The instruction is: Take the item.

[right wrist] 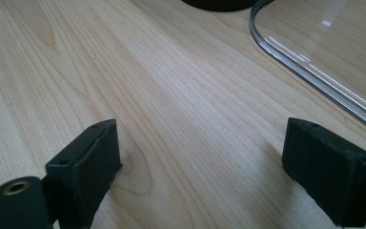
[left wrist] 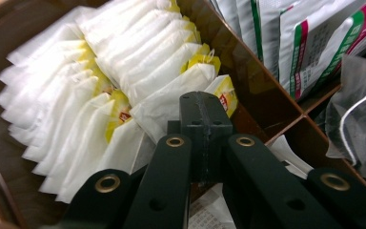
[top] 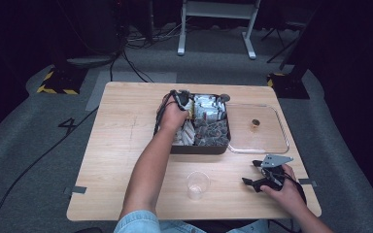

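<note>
A dark compartment box stands at the middle of the wooden table. My left gripper reaches into its far left compartment. In the left gripper view the gripper is shut, its tip resting against a row of white tea bags with yellow tags; I see nothing pinched between the jaws. My right gripper hovers low over the table's front right, open, and the right gripper view shows bare wood between its jaws. A clear plastic cup stands near the front edge, left of the right gripper.
A clear lid lies right of the box with a small brown object on it; its rim curves just ahead of the right gripper. Green-and-white packets and dark mesh bags fill neighbouring compartments behind a brown divider.
</note>
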{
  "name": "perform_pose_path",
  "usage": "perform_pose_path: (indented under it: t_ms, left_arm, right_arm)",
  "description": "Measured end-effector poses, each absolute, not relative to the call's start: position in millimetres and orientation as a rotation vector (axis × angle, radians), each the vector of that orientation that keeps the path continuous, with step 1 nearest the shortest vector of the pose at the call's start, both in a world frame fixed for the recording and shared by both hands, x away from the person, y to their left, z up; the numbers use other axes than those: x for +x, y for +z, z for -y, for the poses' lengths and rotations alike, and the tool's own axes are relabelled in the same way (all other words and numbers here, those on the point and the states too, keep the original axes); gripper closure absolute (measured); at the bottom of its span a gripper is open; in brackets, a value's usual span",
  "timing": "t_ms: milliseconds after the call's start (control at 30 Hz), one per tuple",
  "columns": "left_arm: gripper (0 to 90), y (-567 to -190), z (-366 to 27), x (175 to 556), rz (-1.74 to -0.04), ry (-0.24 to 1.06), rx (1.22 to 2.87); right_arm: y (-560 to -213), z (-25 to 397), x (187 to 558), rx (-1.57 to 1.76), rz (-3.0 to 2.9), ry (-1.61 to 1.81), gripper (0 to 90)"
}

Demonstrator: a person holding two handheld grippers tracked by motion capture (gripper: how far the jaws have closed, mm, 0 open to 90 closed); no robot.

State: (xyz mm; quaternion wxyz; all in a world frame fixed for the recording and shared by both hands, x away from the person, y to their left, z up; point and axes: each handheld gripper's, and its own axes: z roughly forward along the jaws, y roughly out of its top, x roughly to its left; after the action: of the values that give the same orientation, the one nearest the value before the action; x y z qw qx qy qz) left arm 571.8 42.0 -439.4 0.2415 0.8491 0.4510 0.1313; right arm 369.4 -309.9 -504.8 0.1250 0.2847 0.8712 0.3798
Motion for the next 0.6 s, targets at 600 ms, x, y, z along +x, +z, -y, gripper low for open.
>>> perform_pose_path:
  t_ms: [600]
  left_arm:
    - [90.0,-404.4,-51.9,566.5,-1.161,0.389,2.254]
  right_arm:
    - [-504.8,309.7,369.4,0.833,-2.536,1.109,12.7]
